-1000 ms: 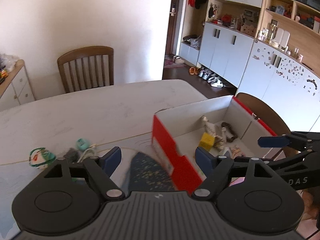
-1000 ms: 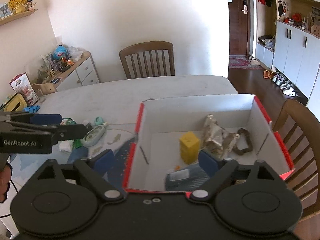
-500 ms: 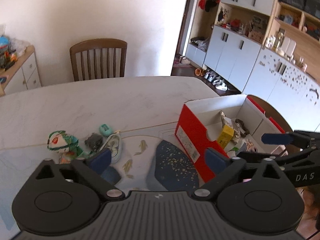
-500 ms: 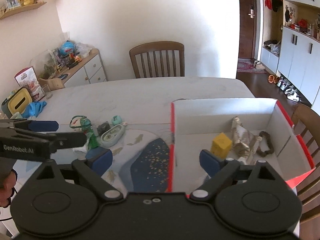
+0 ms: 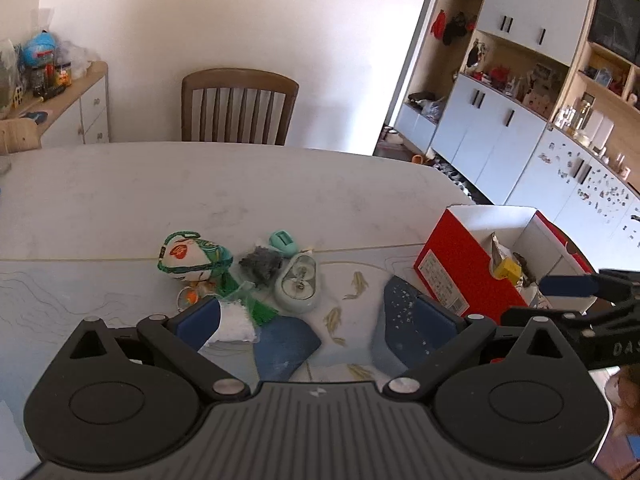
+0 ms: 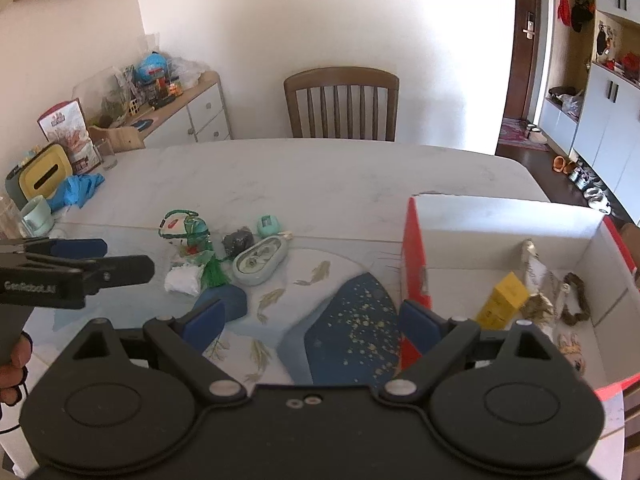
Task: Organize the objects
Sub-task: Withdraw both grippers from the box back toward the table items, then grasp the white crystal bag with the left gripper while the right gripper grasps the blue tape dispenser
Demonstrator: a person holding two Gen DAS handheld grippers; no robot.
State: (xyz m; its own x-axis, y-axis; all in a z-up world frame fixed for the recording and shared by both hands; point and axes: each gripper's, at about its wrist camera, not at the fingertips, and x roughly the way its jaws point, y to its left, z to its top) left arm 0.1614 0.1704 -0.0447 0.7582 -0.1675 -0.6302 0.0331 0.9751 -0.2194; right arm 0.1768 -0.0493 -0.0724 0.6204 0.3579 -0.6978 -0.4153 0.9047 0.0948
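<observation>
Left claw (image 5: 318, 318), its jaws just opened to their widest with nothing between them, hangs over the pale marble-patterned table (image 5: 240, 184) just short of a loose cluster: a white and green embroidered pouch (image 5: 188, 258), a dark grey fuzzy lump (image 5: 260, 266), a small mint-green case (image 5: 283, 242), a pale green oval box (image 5: 298, 286) and a crumpled white tissue (image 5: 236, 322). Right claw (image 6: 308, 316), likewise spread wide and empty, hangs over the blue printed mat (image 6: 352, 336) beside the red and white cardboard box (image 6: 414, 256). The box, at the table's right end, holds a yellow carton (image 6: 502, 300), a crinkled metallic wrapper (image 6: 536, 276) and a brown scrunchie (image 6: 576, 300).
</observation>
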